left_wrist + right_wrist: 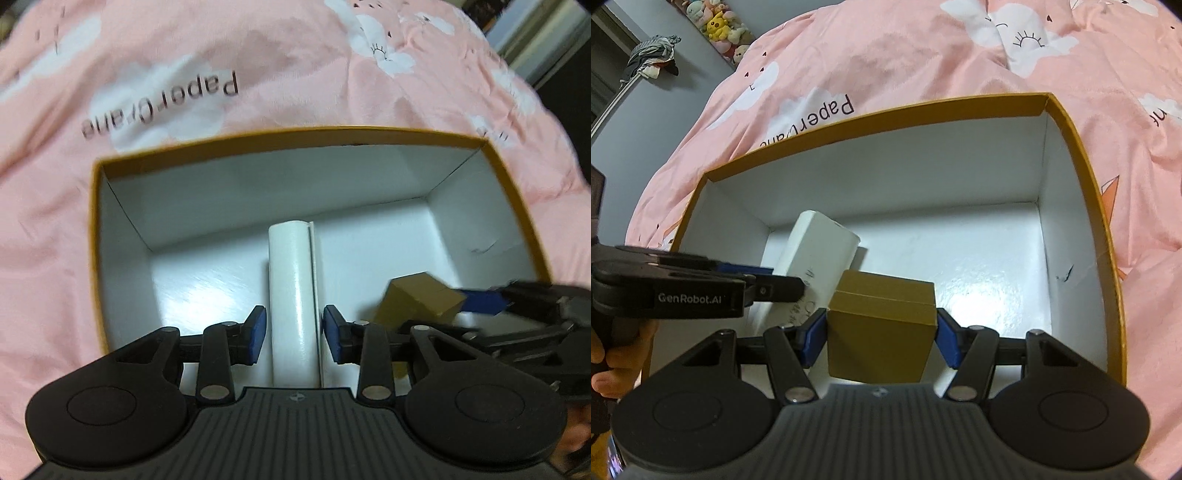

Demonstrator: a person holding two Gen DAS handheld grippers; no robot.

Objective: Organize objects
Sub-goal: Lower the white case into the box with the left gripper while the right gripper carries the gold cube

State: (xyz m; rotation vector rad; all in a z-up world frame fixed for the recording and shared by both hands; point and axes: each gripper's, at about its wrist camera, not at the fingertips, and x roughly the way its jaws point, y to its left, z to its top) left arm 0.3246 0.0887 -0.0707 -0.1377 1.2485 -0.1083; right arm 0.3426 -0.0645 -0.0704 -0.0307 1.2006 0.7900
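So I've got both hands down inside the big open box (1082, 155) with the orange rim, which sits on the bed's pink cloud-print cover (905, 48). My right hand-held gripper (881, 338) is clamped on a small gold box (882, 325), blue pads pressed on both sides, holding it just over the white floor, I'd guess so it lands next to the other item. My left hand-held gripper (294, 334) straddles a white power-bank-looking block (293, 295), but there's a sliver of gap at each pad, so I'd call it let go, with the block lying in the box. Can't see whether the gold box's bottom touches the floor, since my own gripper body hides it. The left view is also kinda smeared.
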